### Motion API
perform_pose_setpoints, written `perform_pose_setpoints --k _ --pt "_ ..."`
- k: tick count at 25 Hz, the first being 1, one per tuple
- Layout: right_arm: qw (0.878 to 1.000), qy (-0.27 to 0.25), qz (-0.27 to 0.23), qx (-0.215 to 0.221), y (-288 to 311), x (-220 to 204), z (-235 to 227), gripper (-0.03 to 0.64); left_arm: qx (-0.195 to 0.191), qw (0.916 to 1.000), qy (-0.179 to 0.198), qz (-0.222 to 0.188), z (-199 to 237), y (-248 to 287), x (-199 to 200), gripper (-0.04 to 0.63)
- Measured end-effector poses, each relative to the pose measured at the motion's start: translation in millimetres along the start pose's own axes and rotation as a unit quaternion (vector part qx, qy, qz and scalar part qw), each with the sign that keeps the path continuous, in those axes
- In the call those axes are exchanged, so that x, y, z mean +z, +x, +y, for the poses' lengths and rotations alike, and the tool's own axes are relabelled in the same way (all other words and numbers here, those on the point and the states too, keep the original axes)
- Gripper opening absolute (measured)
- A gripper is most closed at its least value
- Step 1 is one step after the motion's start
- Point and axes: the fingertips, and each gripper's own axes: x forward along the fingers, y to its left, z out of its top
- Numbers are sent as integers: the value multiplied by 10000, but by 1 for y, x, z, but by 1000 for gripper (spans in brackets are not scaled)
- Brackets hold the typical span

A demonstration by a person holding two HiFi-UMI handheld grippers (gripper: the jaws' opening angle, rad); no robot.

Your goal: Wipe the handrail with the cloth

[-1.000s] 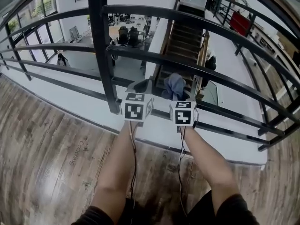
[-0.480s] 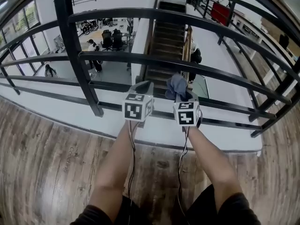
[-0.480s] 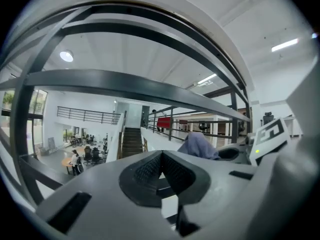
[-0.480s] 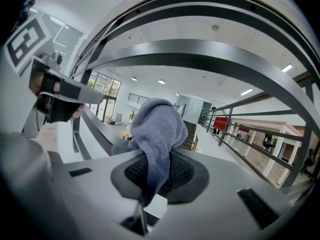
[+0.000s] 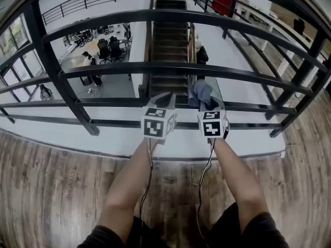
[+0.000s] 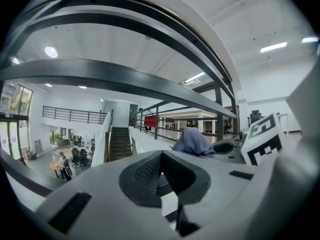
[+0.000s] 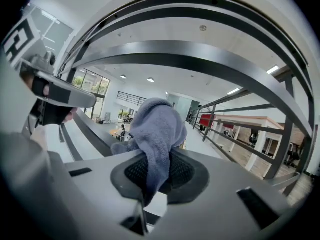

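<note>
The right gripper (image 5: pixel 207 106) pinches a soft, nubbly grey-blue cloth (image 7: pixel 157 129) between its dark ribbed pads, and the bunched fabric stands up above the jaws. The cloth is just beside the smooth, round black metal bars of the handrail (image 5: pixel 119 68), though contact is unclear. The left gripper (image 6: pixel 161 171) has its jaws pressed together, empty, close beside the right one. Below is worn wood-plank floor (image 5: pixel 51 180).

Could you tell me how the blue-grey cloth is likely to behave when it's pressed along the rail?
Probably floppy: the cloth droops in folds over the right gripper. Its fuzzy pile should grip rather than slide.
</note>
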Motion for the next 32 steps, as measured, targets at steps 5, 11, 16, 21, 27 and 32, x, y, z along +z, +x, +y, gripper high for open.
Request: perform_pose_setpoints --k 5,11,16,21,27,32 --pt "9983 420 -10 -415 -12 -32 -84 57 -206 9995 -223 -18 -46 32 -6 3" --pt "9981 5 128 -600 -23 -55 -146 57 -255 9996 -48 -84 -102 62 0 3" --pt "9974 306 191 -622 -35 -77 -193 57 -439 9987 28 -239 -165 82 12 3" --pt "9973 383 212 -597 -39 -92 -243 57 -437 9987 135 -223 -216 113 17 3" --pt "9941 399 282 -965 -61 -125 -318 57 -607 9972 311 -305 -286 154 33 3" --pt "9913 434 417 -1169 -74 -150 -380 57 -930 9948 353 -226 -348 184 36 3"
